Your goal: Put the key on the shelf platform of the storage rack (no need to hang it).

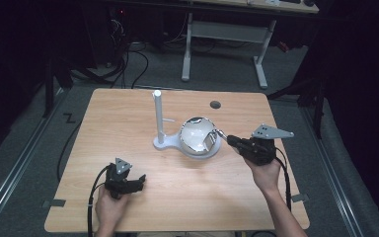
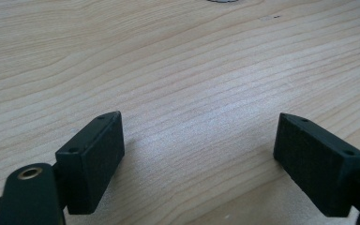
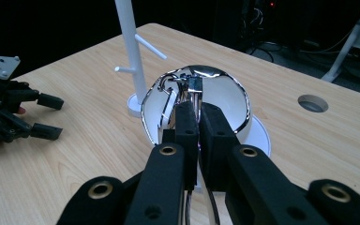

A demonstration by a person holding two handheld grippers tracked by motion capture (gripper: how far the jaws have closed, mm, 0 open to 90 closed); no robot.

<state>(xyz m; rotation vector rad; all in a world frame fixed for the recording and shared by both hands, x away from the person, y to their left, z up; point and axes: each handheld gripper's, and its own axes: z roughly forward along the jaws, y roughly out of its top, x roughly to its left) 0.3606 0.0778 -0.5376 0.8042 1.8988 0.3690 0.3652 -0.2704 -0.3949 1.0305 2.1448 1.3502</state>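
- Right now your right gripper has its jaws nearly together, clamped on the thin handle of the shiny metal cup; in the right gripper view the jaws pinch a narrow chrome strip at the near side of the cup.
- That cup lies tipped on its side near the middle of the desk, resting on the round base of the white stand, its mirrored inside facing you.
- Your left gripper sits low at the near left of the desk, well apart from the cup, jaws wide apart and empty, with bare wood between them in the left gripper view.
- Judging by the polish, expect the cup to be rigid, light and slippery: chrome gives the pads little friction, so it may swing or twist about the handle once lifted.
- Take hold on the handle, as you have, not on the curved wall, where flat jaws would likely slide off.
- Watch the stand's side pegs; a swinging cup could knock the slim post over.
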